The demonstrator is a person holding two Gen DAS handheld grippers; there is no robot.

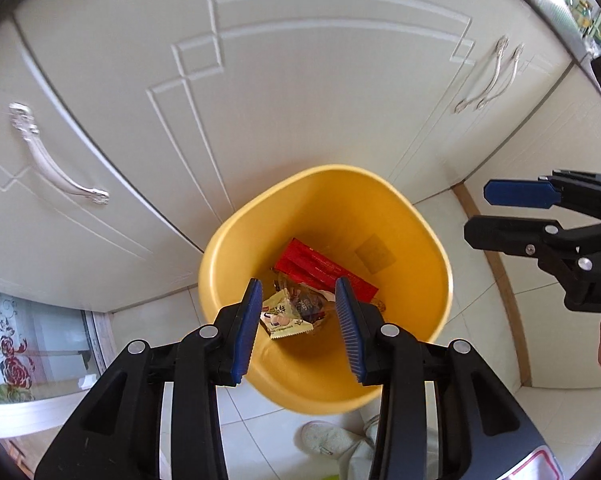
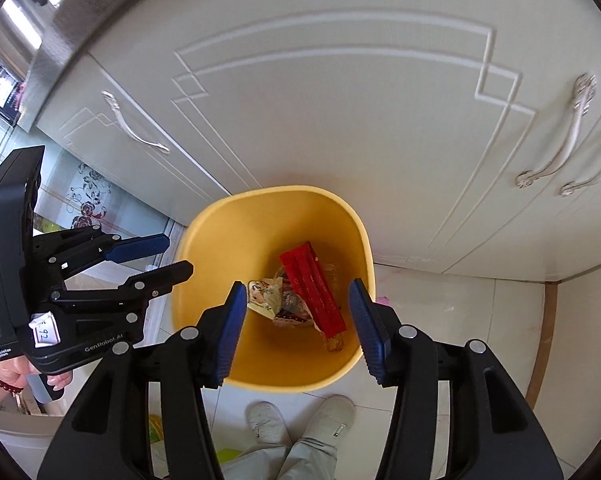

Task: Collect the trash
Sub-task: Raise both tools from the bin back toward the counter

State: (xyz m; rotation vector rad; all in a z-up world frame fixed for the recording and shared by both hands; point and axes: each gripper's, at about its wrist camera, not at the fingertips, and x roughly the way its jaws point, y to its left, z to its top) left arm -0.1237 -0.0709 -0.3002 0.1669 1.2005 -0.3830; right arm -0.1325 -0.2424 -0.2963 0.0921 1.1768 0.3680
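A yellow trash bin [image 1: 404, 216] stands on the floor against white cabinets; it also shows in the right wrist view [image 2: 220, 236]. Inside lie a red packet [image 1: 324, 268] [image 2: 314, 284], a beige snack wrapper [image 1: 284, 318] [image 2: 262, 296] and other crumpled wrappers. My left gripper [image 1: 300, 328] is open and empty above the bin's near side; it also shows in the right wrist view [image 2: 172, 254]. My right gripper [image 2: 296, 328] is open and empty above the bin; it shows at the right edge of the left wrist view [image 1: 476, 214].
White cabinet doors [image 1: 260, 100] with metal handles [image 1: 56, 164] rise behind the bin. The person's grey slippers [image 2: 300, 420] stand on the white tiled floor [image 1: 480, 320] in front of it. A glass door with a flower pattern [image 1: 16, 344] is at the left.
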